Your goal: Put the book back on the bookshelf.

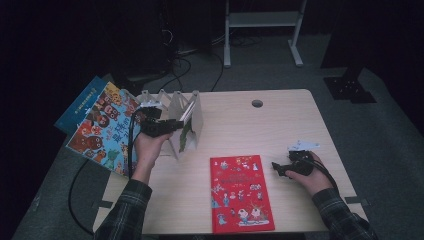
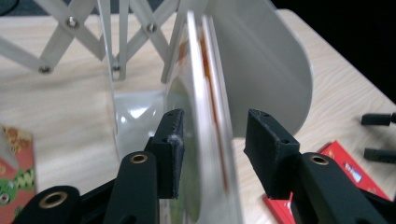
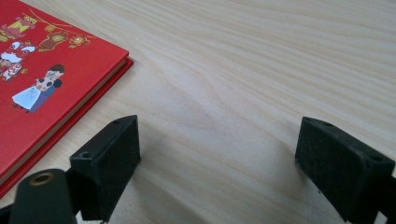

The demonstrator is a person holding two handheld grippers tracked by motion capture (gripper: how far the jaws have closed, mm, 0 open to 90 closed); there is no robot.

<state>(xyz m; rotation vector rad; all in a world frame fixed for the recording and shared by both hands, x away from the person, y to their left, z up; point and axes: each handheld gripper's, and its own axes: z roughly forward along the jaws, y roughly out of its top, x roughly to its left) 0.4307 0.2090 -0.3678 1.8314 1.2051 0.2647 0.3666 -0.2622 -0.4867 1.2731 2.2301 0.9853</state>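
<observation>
A thin picture book (image 2: 210, 116) stands upright in a white folding rack (image 1: 195, 112), against its rounded end panel (image 2: 275, 70). My left gripper (image 1: 172, 126) reaches in from the left, and its jaws straddle the book's edge (image 2: 215, 135) with a gap showing on the right side, so it is open. A red picture book (image 1: 241, 192) lies flat near the table's front edge. To the right of that book my right gripper (image 1: 277, 169) rests low over the bare wood, open wide (image 3: 217, 158) with nothing between its pads. The red book's corner (image 3: 42, 79) lies just left of it.
Colourful picture books (image 1: 102, 130) and a blue one (image 1: 80, 105) lie fanned over the table's left edge. The rack's scissor lattice (image 2: 70, 42) stretches to the left. A cable hole (image 1: 257, 103) sits at the back of the wooden table (image 1: 280, 130).
</observation>
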